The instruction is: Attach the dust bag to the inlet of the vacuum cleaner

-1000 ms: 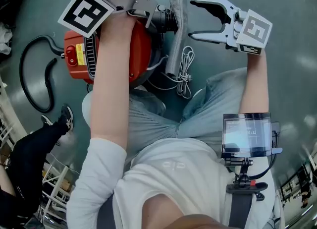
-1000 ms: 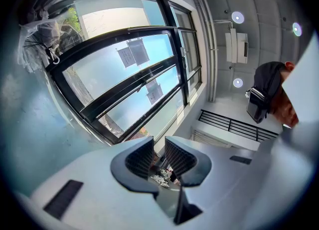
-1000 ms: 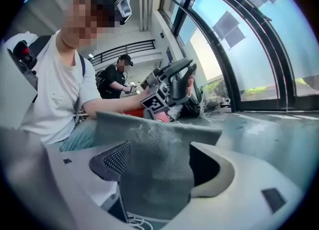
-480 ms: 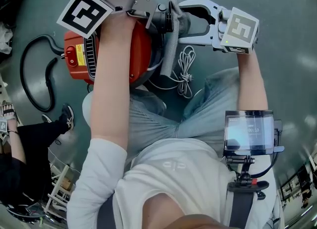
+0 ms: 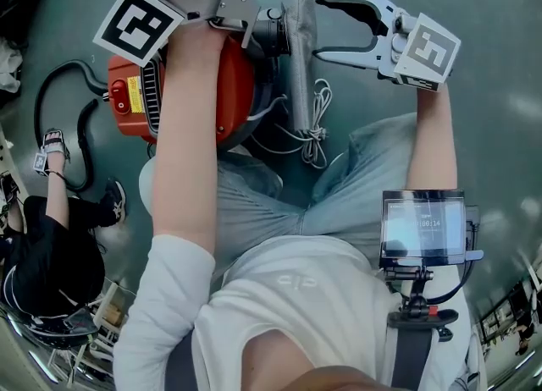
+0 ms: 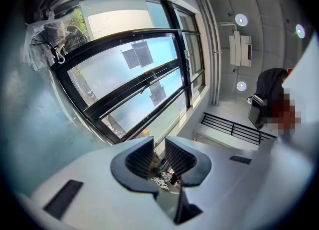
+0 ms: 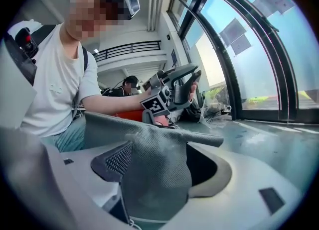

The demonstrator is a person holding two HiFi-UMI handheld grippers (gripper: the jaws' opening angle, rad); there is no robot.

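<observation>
**While the bag stands at the inlet, the right jaws gape around it**

Where the head view reaches its 12 o'clock edge, the grey dust bag [image 5: 301,51] stands on edge, its flat side against the black inlet [image 5: 273,32] of the vacuum cleaner [image 5: 240,93]. That red machine lies on the floor at 11 o'clock, partly under the person's left forearm. Its black hose [image 5: 37,123] curls away at 9 o'clock. A bundled white cord [image 5: 315,127] lies just beneath the bag, toward the person's knees.

At 1 o'clock, the right gripper [image 5: 323,27] points toward 9 o'clock at the bag. Its jaws are spread wide, and the lower tip seems to touch the cloth. In the right gripper view the grey fabric fills the gap between both jaws without being clamped.

Over the vacuum cleaner at 11 o'clock, the left gripper [image 6: 158,145] aims away from the floor. The left gripper view shows only windows and ceiling past it. Its jaws are drawn almost together, with a thin slit between the ribbed pads [image 6: 138,158] and nothing in it.
</observation>
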